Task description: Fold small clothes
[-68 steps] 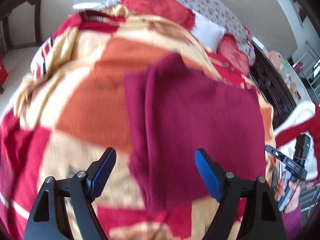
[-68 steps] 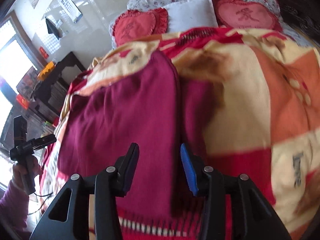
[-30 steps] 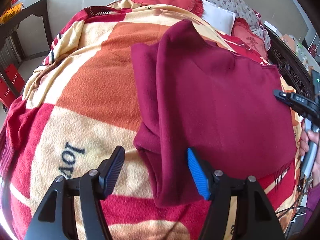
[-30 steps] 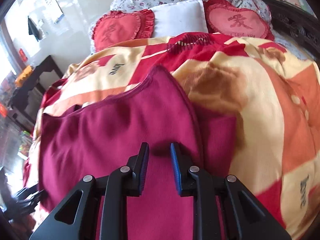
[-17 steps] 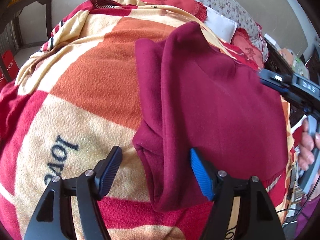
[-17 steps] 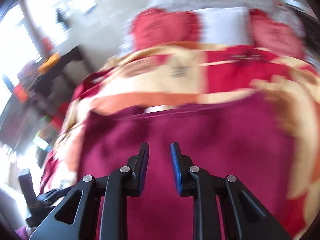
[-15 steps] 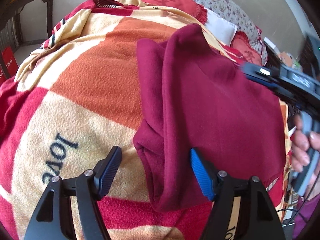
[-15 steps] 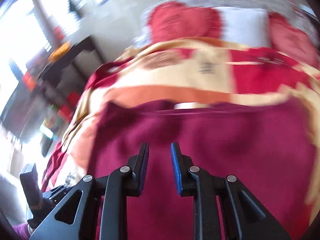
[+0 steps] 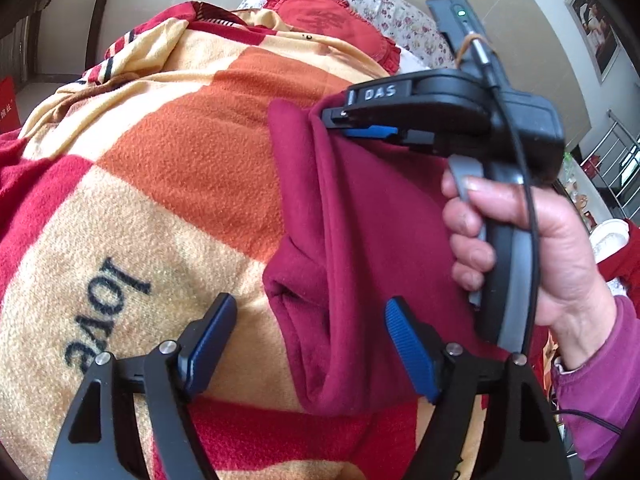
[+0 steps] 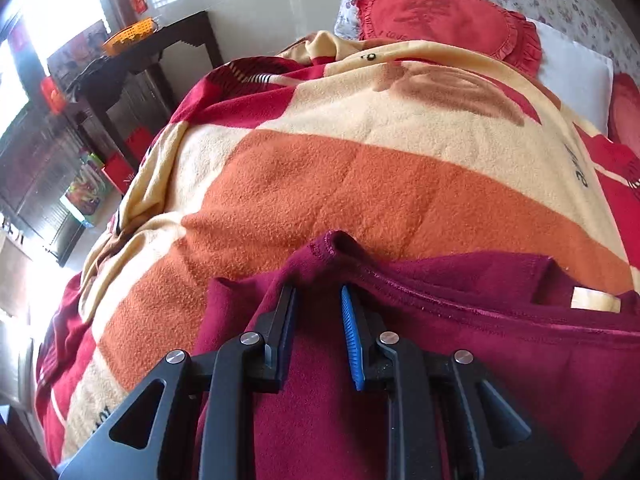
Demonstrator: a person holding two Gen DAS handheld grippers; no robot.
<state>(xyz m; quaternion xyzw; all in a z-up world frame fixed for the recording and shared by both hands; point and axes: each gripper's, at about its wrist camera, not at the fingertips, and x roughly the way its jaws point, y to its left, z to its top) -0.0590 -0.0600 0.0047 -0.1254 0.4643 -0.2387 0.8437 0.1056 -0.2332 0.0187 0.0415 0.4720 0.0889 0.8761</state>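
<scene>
A maroon knit garment [image 9: 360,240] lies on a red, orange and cream fleece blanket [image 9: 168,168] on a bed. Its left side is folded over, and a cream label [image 10: 592,300] shows at the collar. My left gripper [image 9: 308,336] is open just above the garment's near folded corner, one finger over the blanket, one over the cloth. My right gripper [image 10: 318,320] is nearly shut, its jaws narrowly apart over a raised fold at the garment's far shoulder; whether it pinches the cloth is unclear. It also shows in the left wrist view [image 9: 360,124], held by a hand [image 9: 520,240].
Red heart cushions [image 10: 440,16] and a white pillow [image 10: 572,64] lie at the head of the bed. A dark wooden table [image 10: 160,48] and shelves [image 10: 44,168] stand beside the bed. Red and white cloth [image 9: 616,240] lies at the right.
My right gripper has swung across the garment to its far shoulder corner and now fills the left wrist view. My left gripper has stayed open over the near corner.
</scene>
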